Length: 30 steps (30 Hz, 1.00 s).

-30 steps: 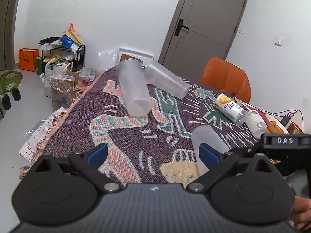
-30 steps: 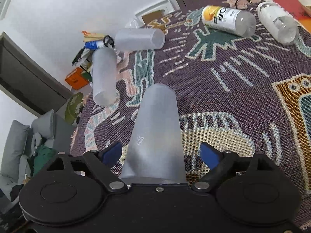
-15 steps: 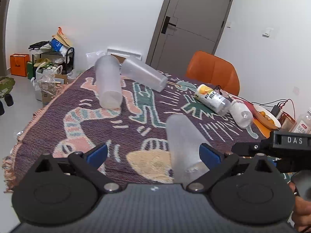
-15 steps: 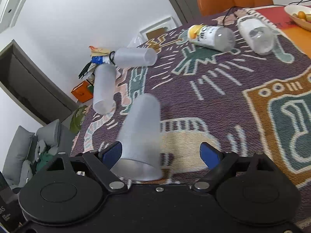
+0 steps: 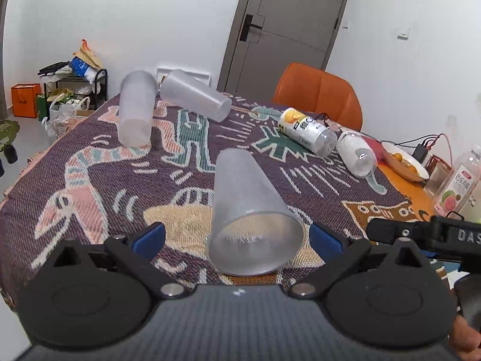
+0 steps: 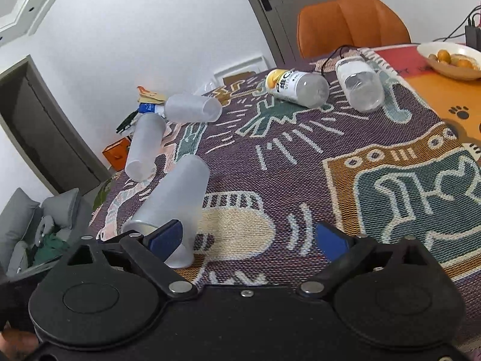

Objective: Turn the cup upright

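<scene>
A frosted plastic cup (image 5: 245, 207) lies on its side on the patterned cloth, its wide mouth toward me. It sits between the wide-open fingers of my left gripper (image 5: 237, 236), which do not touch it. In the right wrist view the same cup (image 6: 177, 194) lies at the lower left, partly behind the left fingertip of my right gripper (image 6: 248, 237), which is open and empty. Two more frosted cups (image 5: 135, 109) (image 5: 195, 96) lie on their sides at the far left of the table.
Two plastic bottles (image 5: 306, 131) (image 5: 356, 152) lie on the cloth to the right. A bowl of fruit (image 5: 404, 162), cables and a juice bottle (image 5: 458, 185) stand at the right edge. An orange chair (image 5: 320, 93) is behind the table.
My left gripper has swung right so the cup now lies between its fingers. My right gripper has shifted right, and the cup has left its jaws and lies at its left.
</scene>
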Each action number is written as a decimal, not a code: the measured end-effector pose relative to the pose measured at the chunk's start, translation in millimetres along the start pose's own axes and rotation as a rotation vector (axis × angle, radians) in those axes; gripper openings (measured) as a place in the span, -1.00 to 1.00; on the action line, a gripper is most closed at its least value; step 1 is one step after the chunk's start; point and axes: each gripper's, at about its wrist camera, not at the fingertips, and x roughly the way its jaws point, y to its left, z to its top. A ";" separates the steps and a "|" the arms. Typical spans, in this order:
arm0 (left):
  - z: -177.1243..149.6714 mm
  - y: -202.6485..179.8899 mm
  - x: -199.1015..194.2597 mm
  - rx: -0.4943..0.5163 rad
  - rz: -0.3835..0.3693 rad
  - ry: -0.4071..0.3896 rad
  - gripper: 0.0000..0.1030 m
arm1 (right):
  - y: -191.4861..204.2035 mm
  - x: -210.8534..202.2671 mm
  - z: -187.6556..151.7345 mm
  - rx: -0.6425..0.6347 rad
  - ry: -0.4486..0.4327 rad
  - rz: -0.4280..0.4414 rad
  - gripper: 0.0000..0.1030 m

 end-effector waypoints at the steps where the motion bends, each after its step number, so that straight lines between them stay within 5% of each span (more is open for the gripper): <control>1: -1.3 -2.9 1.2 0.004 0.004 0.004 0.99 | -2.8 -1.3 -1.9 -0.006 -0.007 0.000 0.90; 30: -35.8 -44.9 50.5 0.086 0.206 -0.080 0.94 | -56.1 14.2 -25.1 0.045 0.007 -0.028 0.94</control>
